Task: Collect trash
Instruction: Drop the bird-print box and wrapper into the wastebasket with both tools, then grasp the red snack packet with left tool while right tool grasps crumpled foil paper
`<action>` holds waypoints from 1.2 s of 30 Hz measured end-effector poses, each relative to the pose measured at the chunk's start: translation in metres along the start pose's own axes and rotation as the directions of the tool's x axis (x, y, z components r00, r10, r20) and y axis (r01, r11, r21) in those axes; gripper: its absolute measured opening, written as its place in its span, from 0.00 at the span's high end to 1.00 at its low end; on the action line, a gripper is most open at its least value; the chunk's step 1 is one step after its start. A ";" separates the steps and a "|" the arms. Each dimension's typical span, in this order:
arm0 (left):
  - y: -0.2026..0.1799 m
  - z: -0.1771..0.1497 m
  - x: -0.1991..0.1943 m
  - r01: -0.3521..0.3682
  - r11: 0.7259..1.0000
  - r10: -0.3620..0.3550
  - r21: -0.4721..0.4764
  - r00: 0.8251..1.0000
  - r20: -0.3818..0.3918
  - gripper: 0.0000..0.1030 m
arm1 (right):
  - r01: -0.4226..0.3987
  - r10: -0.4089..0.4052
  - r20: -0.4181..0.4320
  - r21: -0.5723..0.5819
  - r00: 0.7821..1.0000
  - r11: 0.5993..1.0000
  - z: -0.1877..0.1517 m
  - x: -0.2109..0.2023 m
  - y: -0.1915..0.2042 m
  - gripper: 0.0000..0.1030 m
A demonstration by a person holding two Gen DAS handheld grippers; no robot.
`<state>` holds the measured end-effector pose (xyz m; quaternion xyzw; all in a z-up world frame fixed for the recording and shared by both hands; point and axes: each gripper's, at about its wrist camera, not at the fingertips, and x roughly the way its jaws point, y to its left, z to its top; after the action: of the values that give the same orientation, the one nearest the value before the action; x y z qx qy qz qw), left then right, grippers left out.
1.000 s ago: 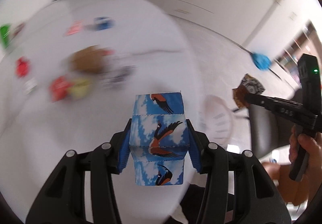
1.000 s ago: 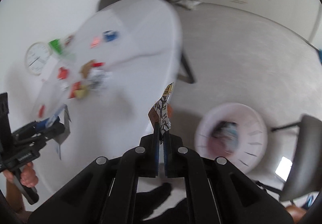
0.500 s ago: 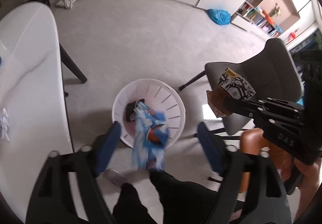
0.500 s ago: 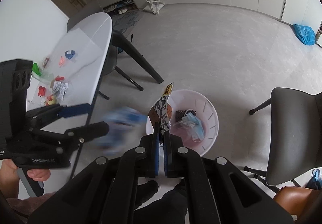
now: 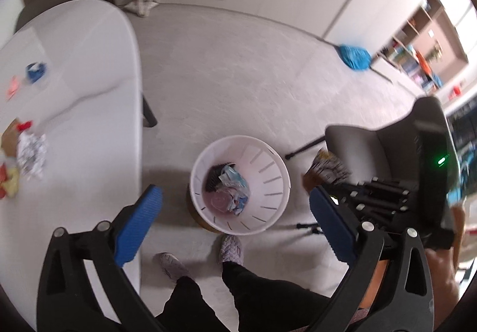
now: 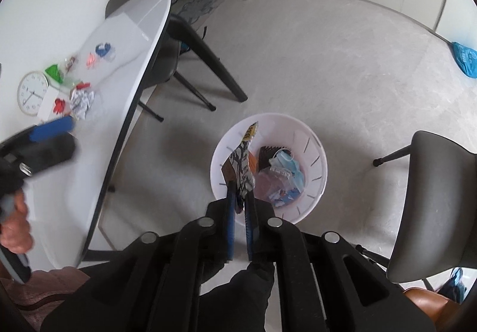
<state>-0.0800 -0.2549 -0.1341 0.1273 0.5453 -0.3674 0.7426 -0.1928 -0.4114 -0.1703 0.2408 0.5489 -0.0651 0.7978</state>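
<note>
Hanging over the bin point(image 6: 313, 135), right tool point(image 6: 241, 198) opens around a wrapper point(image 6: 241, 159); left tool point(image 5: 235, 206) opens wide, empty.

Left hand-held gripper point(image 5: 235, 214) tilted steeply down, jaws opening, blue pads point(image 5: 138, 223) wide apart with nothing between them. Right hand-held gripper point(image 6: 240, 198) also tilted steeply down, jaws opening, narrow gap, a wrapper point(image 6: 241, 165) between the pads. Left hand point(image 6: 15, 230) wrapped on its handle. Dark-trousered legs and grey shoes point(image 5: 231, 248) below.
</note>
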 end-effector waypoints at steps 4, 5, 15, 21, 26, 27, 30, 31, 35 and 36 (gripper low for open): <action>0.022 -0.004 -0.013 -0.032 0.997 0.034 -0.069 0.999 0.024 0.08 | 0.067 -0.067 0.016 -0.001 0.998 0.998 0.001 0.006 0.007 0.18; 0.025 -0.005 -0.015 -0.034 0.996 0.036 -0.079 0.999 0.027 0.08 | 0.077 -0.077 0.020 0.003 0.997 0.997 0.001 0.005 0.008 0.16; 0.069 -0.022 -0.042 -0.075 0.982 0.087 -0.171 0.994 0.065 0.08 | 0.093 -0.097 0.038 0.107 0.995 0.990 0.005 -0.001 0.007 0.07; 0.103 -0.037 -0.056 -0.103 0.969 0.122 -0.226 0.990 0.072 0.08 | 0.079 -0.084 0.055 0.092 0.995 0.993 0.011 -0.005 0.030 0.06; 0.141 -0.043 -0.065 -0.151 0.949 0.181 -0.278 0.980 0.084 0.08 | 0.058 -0.061 0.068 0.043 0.996 0.997 0.022 -0.007 0.063 0.05; 0.154 -0.045 -0.068 -0.164 0.941 0.197 -0.295 0.977 0.087 0.08 | 0.054 -0.055 0.071 0.025 0.996 0.998 0.025 -0.007 0.072 0.05; 0.177 -0.052 -0.076 -0.192 0.922 0.235 -0.335 0.968 0.090 0.08 | 0.041 -0.040 0.077 -0.014 0.996 0.999 0.034 -0.005 0.095 0.04; 0.190 -0.054 -0.079 -0.205 0.913 0.252 -0.353 0.963 0.091 0.08 | 0.036 -0.034 0.077 -0.027 0.996 0.999 0.037 -0.004 0.104 0.04; 0.235 -0.061 -0.089 -0.244 0.872 0.304 -0.424 0.949 0.080 0.08 | 0.011 -0.004 0.067 -0.098 0.998 0.995 0.051 0.010 0.146 0.04; 0.250 -0.063 -0.091 -0.254 0.857 0.319 -0.448 0.945 0.075 0.08 | 0.003 0.004 0.065 -0.115 0.998 0.993 0.054 0.014 0.158 0.04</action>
<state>0.0336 -0.0066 -0.1279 0.0119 0.5321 -0.1306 0.8365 -0.0835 -0.2960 -0.1179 0.1923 0.5255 -0.0407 0.8278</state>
